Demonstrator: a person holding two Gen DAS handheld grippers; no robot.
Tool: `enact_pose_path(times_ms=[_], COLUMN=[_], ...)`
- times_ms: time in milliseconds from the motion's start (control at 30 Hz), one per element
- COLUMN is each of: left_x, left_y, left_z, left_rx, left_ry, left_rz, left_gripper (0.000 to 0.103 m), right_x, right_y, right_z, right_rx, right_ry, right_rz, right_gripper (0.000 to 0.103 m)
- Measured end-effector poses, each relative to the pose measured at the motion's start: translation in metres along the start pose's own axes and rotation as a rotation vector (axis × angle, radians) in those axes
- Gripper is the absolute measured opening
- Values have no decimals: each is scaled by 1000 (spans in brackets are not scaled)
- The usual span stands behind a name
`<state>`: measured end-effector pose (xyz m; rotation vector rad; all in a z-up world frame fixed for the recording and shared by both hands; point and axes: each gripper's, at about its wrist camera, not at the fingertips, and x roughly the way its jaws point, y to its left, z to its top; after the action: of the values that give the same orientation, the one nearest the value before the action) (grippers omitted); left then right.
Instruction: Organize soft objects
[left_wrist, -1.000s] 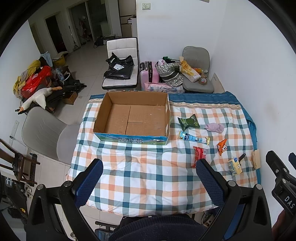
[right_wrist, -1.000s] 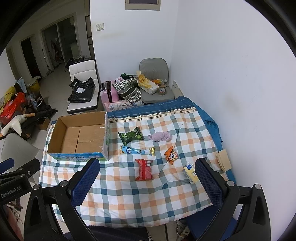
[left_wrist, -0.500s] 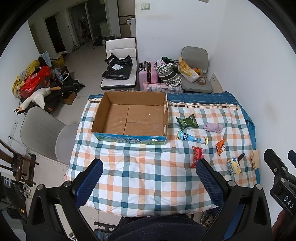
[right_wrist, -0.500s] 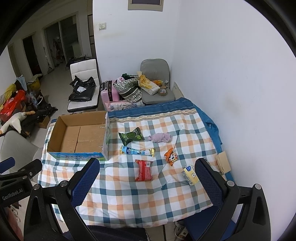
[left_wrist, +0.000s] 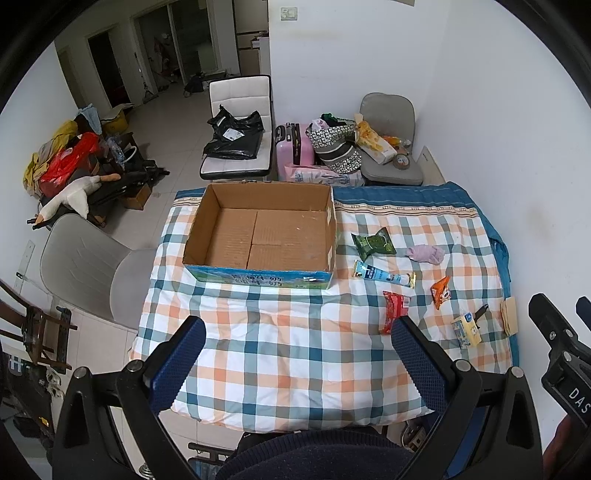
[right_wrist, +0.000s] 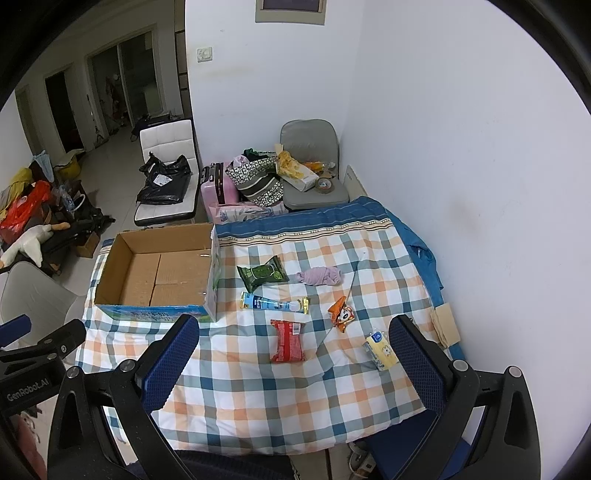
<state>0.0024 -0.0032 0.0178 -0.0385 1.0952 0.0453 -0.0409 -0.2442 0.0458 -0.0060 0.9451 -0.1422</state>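
Observation:
An empty open cardboard box (left_wrist: 260, 236) (right_wrist: 162, 271) sits at the left of a checked quilt (left_wrist: 288, 343) (right_wrist: 295, 369). To its right lie a green packet (left_wrist: 373, 242) (right_wrist: 263, 274), a purple cloth (left_wrist: 425, 254) (right_wrist: 320, 276), a blue tube (left_wrist: 382, 275) (right_wrist: 275, 305), a red packet (left_wrist: 393, 311) (right_wrist: 288, 341), an orange packet (left_wrist: 440, 291) (right_wrist: 341, 314) and a yellow packet (left_wrist: 466, 329) (right_wrist: 380, 350). My left gripper (left_wrist: 297, 360) is open and empty, high above the quilt's near edge. My right gripper (right_wrist: 295, 363) is open and empty, high above the near right.
A tan pad (left_wrist: 509, 320) (right_wrist: 446, 325) lies at the quilt's right edge by the white wall. A grey chair (left_wrist: 85, 266) stands left of the table. A white chair (left_wrist: 238, 129), pink suitcase (left_wrist: 293, 149) and bags stand behind.
Both grippers have drawn slightly back and up, so the table looks a little smaller. Nothing on the quilt has moved.

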Motion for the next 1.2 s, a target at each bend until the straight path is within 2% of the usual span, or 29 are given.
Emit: enact_pose_path(times_ms=[1200], left_x=[0], left_y=[3], left_z=[-3], left_rx=[-4], left_ry=[-4], left_rz=[-3], left_gripper=[103], right_x=[-2], right_y=[1], right_z=[0], right_rx=[-3], right_ry=[-5], right_rz=[0], right_gripper=[103])
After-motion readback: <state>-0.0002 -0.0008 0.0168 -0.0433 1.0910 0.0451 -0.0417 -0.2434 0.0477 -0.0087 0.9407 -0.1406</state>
